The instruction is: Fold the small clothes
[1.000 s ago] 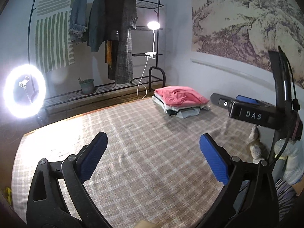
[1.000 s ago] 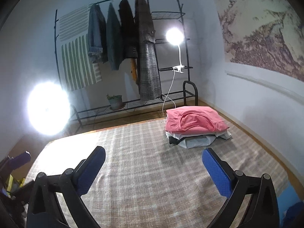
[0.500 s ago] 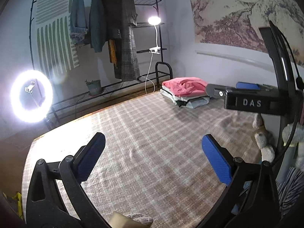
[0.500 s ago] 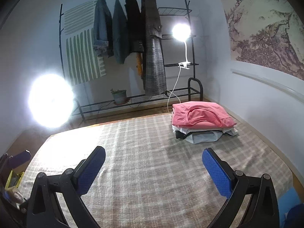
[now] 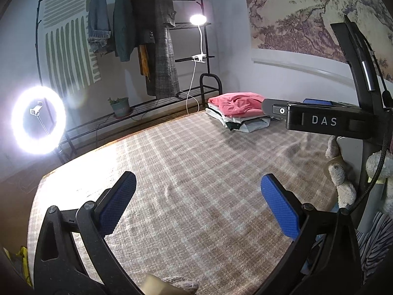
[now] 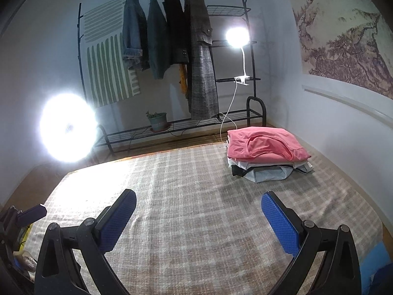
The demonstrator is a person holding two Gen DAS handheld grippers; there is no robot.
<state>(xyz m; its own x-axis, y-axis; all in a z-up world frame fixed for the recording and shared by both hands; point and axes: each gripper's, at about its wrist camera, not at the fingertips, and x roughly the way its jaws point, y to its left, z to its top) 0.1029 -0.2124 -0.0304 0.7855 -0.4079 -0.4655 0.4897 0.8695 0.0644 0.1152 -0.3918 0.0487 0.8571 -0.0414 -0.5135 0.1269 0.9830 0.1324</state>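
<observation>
The stack of folded clothes (image 6: pixel 267 157) sat at about one o'clock in the right wrist view, pink garment (image 6: pixel 266 145) on top and paler ones beneath, near the far corner of the plaid bed cover (image 6: pixel 196 196); probably parked there to leave the middle free for folding; no unfolded piece lay on the cover. The right gripper (image 6: pixel 199 221) hung above the bare plaid with its fingers (image 6: pixel 118 218) spread wide and holding nothing; the left gripper (image 5: pixel 197 206) was likewise spread and empty, well short of the stack (image 5: pixel 239 115), which lay at one o'clock there too; the right tool's body crossed that view at three o'clock. At eleven o'clock stood the clothes rack (image 6: pixel 176 56), a ring light (image 5: pixel 38 120) at nine; a soft toy (image 5: pixel 341 172) leaned at the bed's right edge.
</observation>
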